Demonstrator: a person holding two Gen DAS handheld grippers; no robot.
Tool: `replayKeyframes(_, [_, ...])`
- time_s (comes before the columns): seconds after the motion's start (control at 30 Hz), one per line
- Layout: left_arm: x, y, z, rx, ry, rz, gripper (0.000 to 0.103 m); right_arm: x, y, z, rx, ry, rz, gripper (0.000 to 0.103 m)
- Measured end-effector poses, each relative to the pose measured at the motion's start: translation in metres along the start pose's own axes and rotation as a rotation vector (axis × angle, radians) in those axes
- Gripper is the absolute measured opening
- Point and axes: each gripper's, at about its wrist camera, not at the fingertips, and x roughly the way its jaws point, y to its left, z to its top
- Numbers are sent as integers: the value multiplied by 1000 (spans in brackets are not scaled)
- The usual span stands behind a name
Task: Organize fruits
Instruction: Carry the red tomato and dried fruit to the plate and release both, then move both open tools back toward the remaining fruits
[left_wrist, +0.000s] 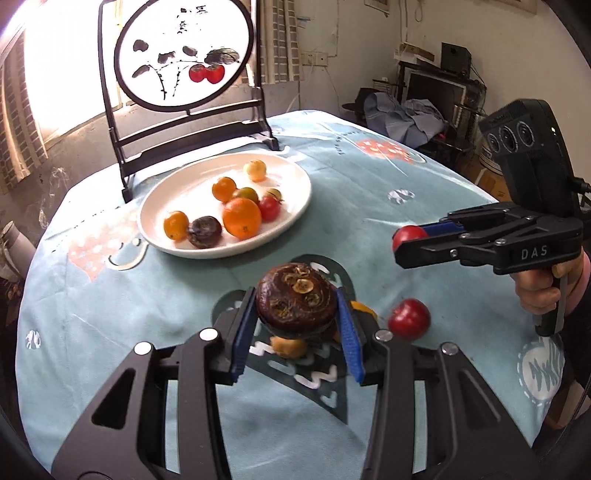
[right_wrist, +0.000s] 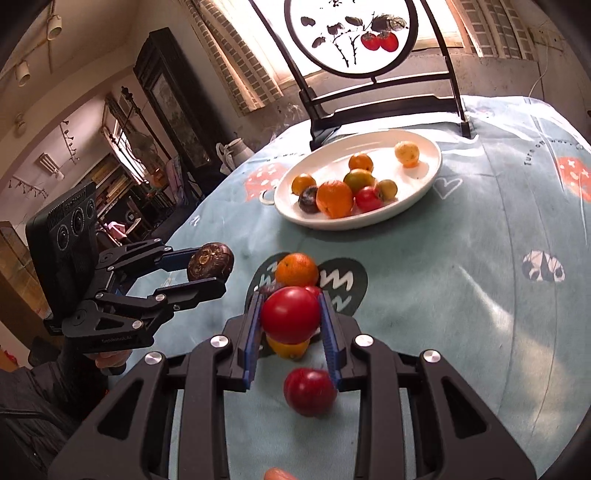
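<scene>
Your table (left_wrist: 110, 295) wears a pale blue cloth with printed patches, and a dark-framed screen (left_wrist: 184, 55) painted with red fruit stands at its far edge. Just in front of the screen sits the white plate (left_wrist: 295, 177), holding a heap of fruit: a big orange (left_wrist: 242, 217), smaller orange and yellow pieces, a dark plum (left_wrist: 204, 232) and a small red tomato (left_wrist: 269, 208).

Your left gripper (left_wrist: 297, 321) is clamped on a dark brown, wrinkled fruit (left_wrist: 297, 299), its blue pads pressing both sides, lifted above the cloth nearer you than the plate. Your right gripper (right_wrist: 290, 326) pinches a red tomato (right_wrist: 290, 314) between its pads, also held off the cloth.

On the cloth below your grippers lie the loose pieces: an orange (right_wrist: 297, 269) on the dark patch, a yellow fruit (right_wrist: 288, 349) partly hidden under the held tomato, and another red tomato (right_wrist: 309, 391) closest to you.
</scene>
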Motion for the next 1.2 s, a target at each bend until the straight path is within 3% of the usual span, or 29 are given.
replayKeyframes(0.3, [45, 65, 54, -147, -25, 90, 43, 34, -23, 63, 18, -110, -172, 30])
replayKeyframes(0.43, [85, 90, 75, -224, 2, 100, 43, 72, -39, 90, 0, -85, -231, 30])
replayKeyframes(0.63, [122, 104, 84, -252, 27, 120, 43, 114, -55, 102, -9, -27, -238, 31])
replayKeyframes(0.67, [123, 104, 84, -250, 20, 136, 52, 117, -56, 102, -8, -23, -243, 38])
replayKeyframes(0.7, [121, 103, 84, -248, 12, 163, 78, 117, -56, 101, -9, -25, -250, 39])
replayKeyframes(0.73, [116, 102, 83, -251, -5, 196, 87, 115, -56, 100, -11, -35, -258, 39])
replayKeyframes(0.8, [101, 100, 81, -250, -43, 212, 90, 106, -54, 97, -2, -51, -245, 39])
replayKeyframes(0.97, [62, 86, 66, -236, -48, 240, 96, 68, -38, 76, -2, -72, -218, 40])
replayKeyframes(1.07, [37, 73, 44, -254, -56, 243, 99, 47, -22, 53, -50, -73, -207, 54])
replayKeyframes(1.2, [22, 56, 5, -297, -37, 215, 99, 30, -4, 20, -99, -64, -202, 54])
